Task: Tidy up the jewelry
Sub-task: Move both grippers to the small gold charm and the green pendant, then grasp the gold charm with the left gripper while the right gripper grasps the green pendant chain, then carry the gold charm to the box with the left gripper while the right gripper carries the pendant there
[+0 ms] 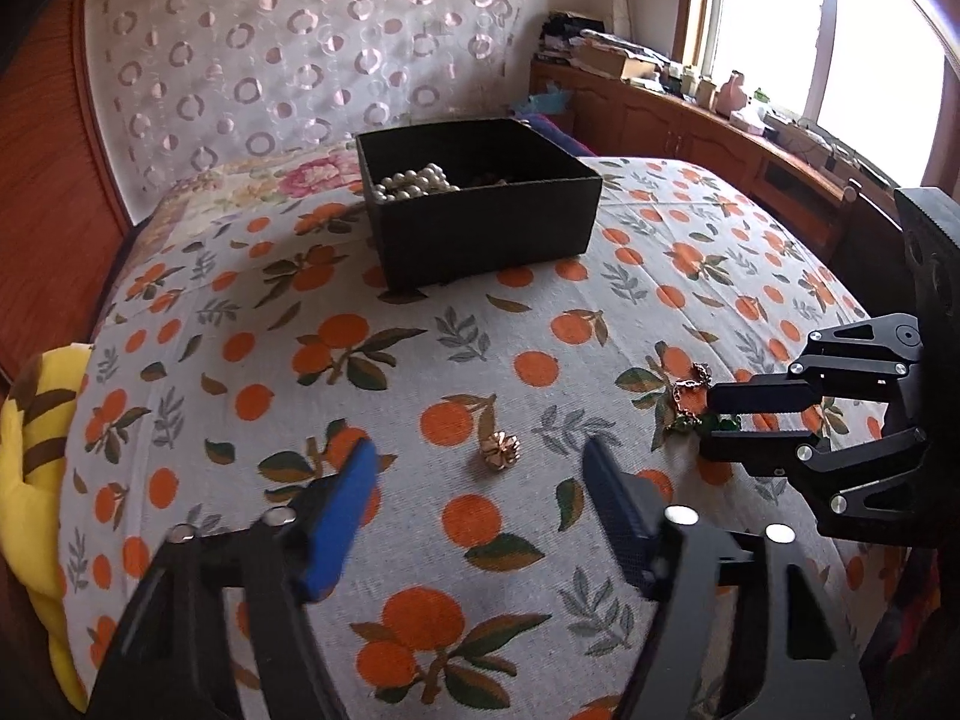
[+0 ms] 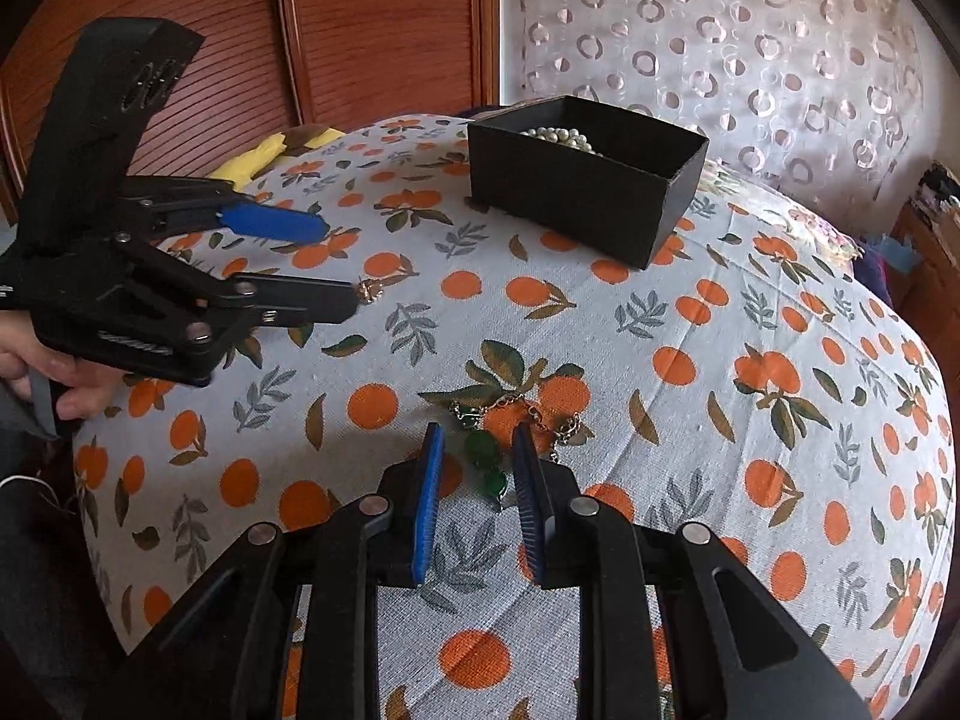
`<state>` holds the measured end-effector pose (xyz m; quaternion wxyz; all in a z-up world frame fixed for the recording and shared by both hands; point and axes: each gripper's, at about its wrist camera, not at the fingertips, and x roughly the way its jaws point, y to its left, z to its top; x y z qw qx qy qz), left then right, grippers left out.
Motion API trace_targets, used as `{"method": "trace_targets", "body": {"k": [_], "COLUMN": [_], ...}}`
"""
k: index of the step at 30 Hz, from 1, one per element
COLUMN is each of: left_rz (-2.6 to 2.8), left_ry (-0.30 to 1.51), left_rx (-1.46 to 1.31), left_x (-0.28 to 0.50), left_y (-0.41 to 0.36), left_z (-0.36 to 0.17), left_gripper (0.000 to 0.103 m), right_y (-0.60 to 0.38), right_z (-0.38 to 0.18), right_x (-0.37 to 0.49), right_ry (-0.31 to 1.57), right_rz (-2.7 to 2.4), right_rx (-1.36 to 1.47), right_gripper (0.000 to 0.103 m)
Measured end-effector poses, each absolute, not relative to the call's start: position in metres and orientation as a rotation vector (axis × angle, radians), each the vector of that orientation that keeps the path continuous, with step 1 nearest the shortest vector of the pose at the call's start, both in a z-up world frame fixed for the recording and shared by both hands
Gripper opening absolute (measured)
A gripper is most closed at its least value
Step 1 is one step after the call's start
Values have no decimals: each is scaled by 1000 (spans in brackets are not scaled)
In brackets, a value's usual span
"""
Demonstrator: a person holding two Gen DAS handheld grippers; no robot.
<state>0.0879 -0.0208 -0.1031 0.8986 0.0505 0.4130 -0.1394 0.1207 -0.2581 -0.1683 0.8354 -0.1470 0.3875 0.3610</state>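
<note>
I am lowering the left gripper [image 1: 480, 480], jaws wide, around a gold earring [image 1: 499, 450]; the right gripper [image 2: 478, 462], narrow, is straddling a green-bead necklace [image 2: 485, 450] (its chain could snag the bedspread [image 2: 660, 300]).

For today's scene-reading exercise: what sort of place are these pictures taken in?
Probably a bedroom: the orange-print bedspread covers what looks like a bed, with wooden wardrobe doors behind and a cluttered window ledge.

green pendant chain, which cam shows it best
The right wrist view: the green pendant chain lies close, with its stones and links clear between the right gripper's fingers. In the left wrist view the chain sits far right, small and partly hidden by that gripper.
</note>
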Motion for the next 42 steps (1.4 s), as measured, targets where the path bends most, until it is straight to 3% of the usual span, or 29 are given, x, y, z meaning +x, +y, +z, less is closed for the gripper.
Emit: {"method": "trace_targets", "body": {"k": [7, 16, 20, 27, 42], "left_rz": [-300, -289, -293, -292, -281], "left_ry": [873, 877, 873, 861, 785], "left_rx": [133, 152, 152, 181, 162], "left_x": [93, 92, 91, 86, 99], "left_y": [-33, -35, -35, -42, -40], "left_z": [-108, -113, -113, -109, -76], "left_gripper": [38, 35, 14, 14, 14], "right_y": [-258, -258, -256, -249, -264], "right_z": [-168, -168, -169, -164, -93], "right_x": [121, 121, 120, 123, 135], "right_ry": [821, 821, 806, 802, 625], "right_rz": [765, 764, 747, 759, 741], "right_rx": [-309, -310, -358, -399, -295], "right_gripper": [25, 25, 14, 13, 13]}}
